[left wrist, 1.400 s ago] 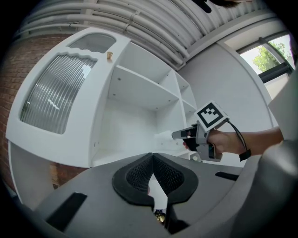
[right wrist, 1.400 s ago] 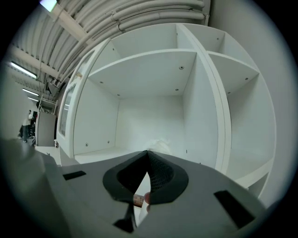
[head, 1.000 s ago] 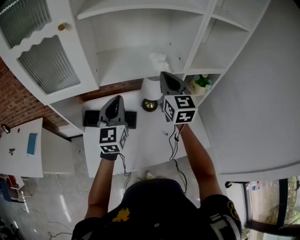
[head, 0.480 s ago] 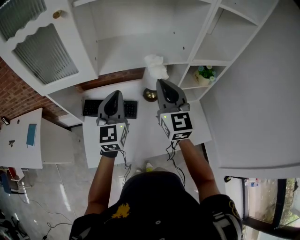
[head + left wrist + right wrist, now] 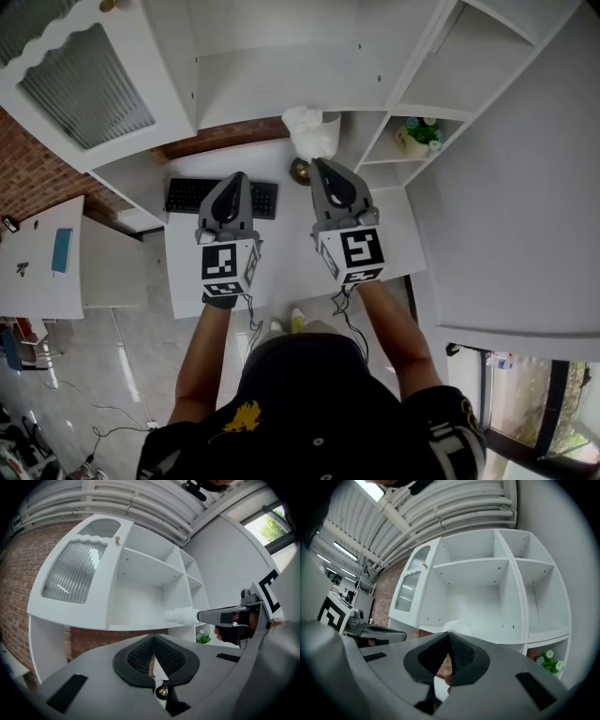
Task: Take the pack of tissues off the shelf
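The pack of tissues (image 5: pixel 310 132) is a crumpled white bundle hanging at the tip of my right gripper (image 5: pixel 319 165), off the shelf board (image 5: pixel 272 89) and in front of it, above the desk. The right jaws are shut on its near edge. In the left gripper view the pack (image 5: pixel 182 616) sticks out of the right gripper (image 5: pixel 202 616); in the right gripper view it (image 5: pixel 458 627) shows just past the right gripper's (image 5: pixel 449 634) closed tips. My left gripper (image 5: pixel 234 177) hovers over the desk to the left, shut and empty, its pads (image 5: pixel 140 654) meeting.
A white desk (image 5: pixel 281 272) lies below with a black keyboard (image 5: pixel 192 195) and a gold lamp base (image 5: pixel 300 172). A small potted plant (image 5: pixel 418 138) sits in the low right cubby. A ribbed-glass cabinet door (image 5: pixel 84 84) stands open at the left.
My right gripper has drawn back from the shelf toward the person, bringing the tissue pack off the board. The left gripper has barely moved.
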Motion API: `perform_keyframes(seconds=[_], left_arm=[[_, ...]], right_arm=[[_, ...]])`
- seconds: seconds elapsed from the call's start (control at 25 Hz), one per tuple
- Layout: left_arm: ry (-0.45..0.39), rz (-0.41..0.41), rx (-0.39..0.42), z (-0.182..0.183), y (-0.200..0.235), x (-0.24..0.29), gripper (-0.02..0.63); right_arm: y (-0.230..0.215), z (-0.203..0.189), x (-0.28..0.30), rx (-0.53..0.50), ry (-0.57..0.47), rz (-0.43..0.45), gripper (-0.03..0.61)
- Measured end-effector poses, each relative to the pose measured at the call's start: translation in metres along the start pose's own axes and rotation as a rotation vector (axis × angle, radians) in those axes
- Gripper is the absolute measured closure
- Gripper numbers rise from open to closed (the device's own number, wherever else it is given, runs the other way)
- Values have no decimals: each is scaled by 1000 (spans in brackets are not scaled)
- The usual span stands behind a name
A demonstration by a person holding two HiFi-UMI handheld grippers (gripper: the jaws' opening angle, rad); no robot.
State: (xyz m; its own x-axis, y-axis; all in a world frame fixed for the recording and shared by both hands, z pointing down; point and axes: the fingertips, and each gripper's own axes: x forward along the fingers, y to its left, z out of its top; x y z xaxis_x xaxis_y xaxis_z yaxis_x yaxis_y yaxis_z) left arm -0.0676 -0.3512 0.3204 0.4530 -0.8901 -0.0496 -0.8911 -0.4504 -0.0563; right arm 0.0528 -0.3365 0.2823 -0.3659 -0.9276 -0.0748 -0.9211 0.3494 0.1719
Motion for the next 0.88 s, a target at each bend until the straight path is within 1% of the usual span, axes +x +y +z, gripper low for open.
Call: perform_keyframes(seconds=[0.32, 0.48, 0.56, 0.76, 0.88], left_arm=[[43, 13, -7, -22, 3, -5, 595], [31, 38, 51, -31, 2, -12, 595], [34, 44, 52, -41, 2, -15, 595], [75, 36, 29, -75, -3, -19, 595], [96, 34, 38, -89, -3, -19, 595]], right_arm=[[9, -27, -3, 25, 36, 7, 575], [13, -43, -5, 41, 64, 12, 575], [15, -54, -6, 53, 81, 14, 575], [21, -88, -10, 75, 143, 17, 575], [26, -108, -11, 85, 174, 23, 575]])
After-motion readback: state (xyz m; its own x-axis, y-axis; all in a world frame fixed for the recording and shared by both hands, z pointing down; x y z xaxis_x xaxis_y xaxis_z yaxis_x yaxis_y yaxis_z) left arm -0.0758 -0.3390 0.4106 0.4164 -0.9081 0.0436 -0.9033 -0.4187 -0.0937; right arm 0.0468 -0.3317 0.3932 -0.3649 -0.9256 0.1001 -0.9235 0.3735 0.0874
